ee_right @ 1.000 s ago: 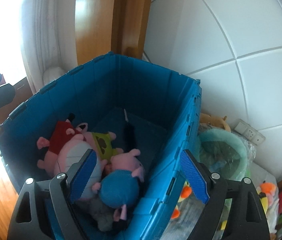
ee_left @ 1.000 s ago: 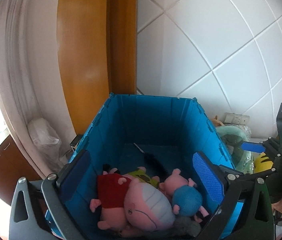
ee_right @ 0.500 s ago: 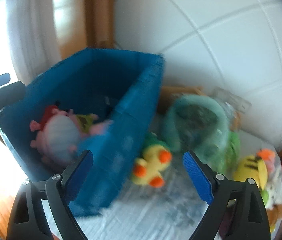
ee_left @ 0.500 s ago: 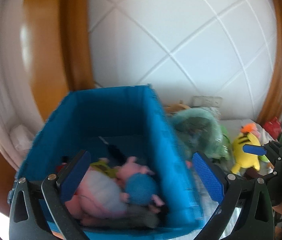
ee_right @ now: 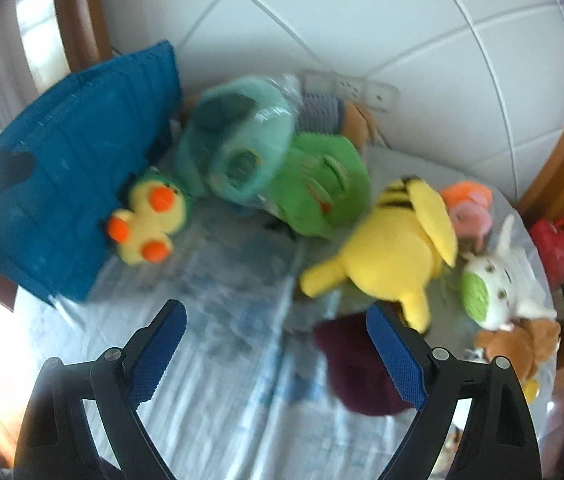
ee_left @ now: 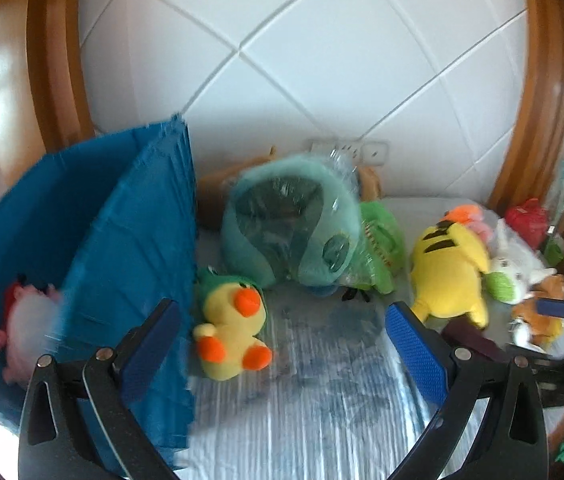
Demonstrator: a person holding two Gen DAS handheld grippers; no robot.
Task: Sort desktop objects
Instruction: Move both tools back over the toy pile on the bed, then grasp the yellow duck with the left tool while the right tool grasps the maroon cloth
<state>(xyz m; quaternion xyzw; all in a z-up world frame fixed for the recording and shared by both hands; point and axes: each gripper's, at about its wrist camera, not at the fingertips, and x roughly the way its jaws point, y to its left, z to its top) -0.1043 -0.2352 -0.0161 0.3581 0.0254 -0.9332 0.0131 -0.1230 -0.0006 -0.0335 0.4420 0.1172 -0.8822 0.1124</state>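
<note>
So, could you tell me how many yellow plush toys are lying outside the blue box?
2. The yellow duck lies right beside the blue box; the larger yellow black-striped plush lies further right, by the white plush. More may be hidden in the pile.

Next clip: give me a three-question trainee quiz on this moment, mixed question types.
1. True or false: the yellow duck plush with orange beak lies inside the blue plastic storage crate.
2. Which plush lies nearest the right gripper? A) big yellow plush with black stripes B) yellow duck plush C) teal plush wrapped in clear plastic
3. Fill in: the left gripper holds ____.

Key: 1 false, it lies beside the crate. 2 A. 3 nothing; its jaws are open.
</note>
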